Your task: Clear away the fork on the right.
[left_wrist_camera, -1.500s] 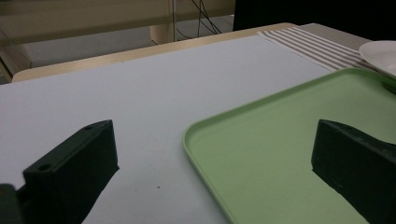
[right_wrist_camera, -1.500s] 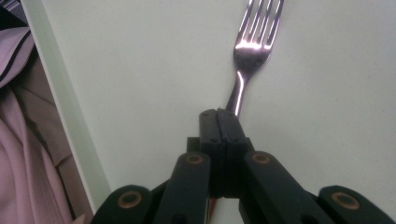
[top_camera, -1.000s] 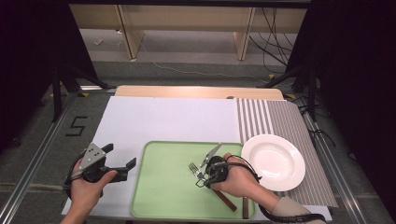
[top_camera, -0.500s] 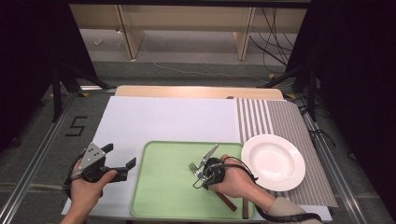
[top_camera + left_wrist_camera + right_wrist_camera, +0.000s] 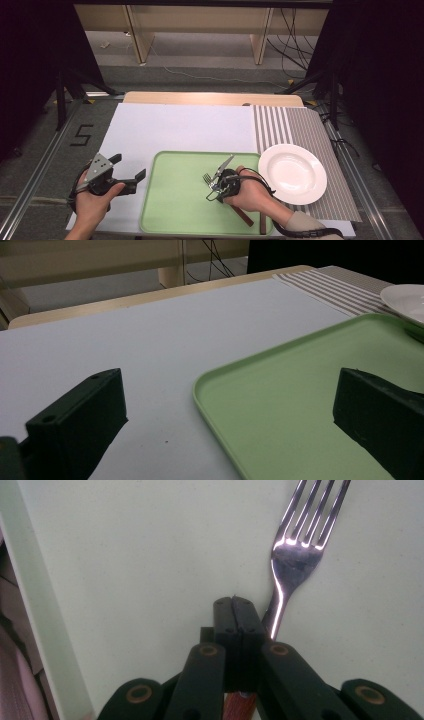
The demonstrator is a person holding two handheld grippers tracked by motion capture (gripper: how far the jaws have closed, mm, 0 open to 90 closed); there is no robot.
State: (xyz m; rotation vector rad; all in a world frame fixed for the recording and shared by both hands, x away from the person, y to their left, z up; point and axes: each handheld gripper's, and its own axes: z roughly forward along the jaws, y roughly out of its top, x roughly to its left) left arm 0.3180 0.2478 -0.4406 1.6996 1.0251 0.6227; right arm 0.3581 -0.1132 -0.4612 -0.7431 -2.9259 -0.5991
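I see the table [image 5: 210, 98] under a white sheet [image 5: 185, 130] and striped mat [image 5: 300, 130], with a green tray [image 5: 175, 200] and white plate [image 5: 292, 172] on them.

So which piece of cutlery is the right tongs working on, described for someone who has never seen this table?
Find the pale green tray on the white mat at the near edge, left of the white plate. On the tray's right half, the right tongs are shut over a fork. It has four shiny tines and a reddish-brown wooden handle; the knife beside it has a plain pointed blade.

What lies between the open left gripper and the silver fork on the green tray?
In the high view, only bare green tray floor separates the left gripper from the silver fork.
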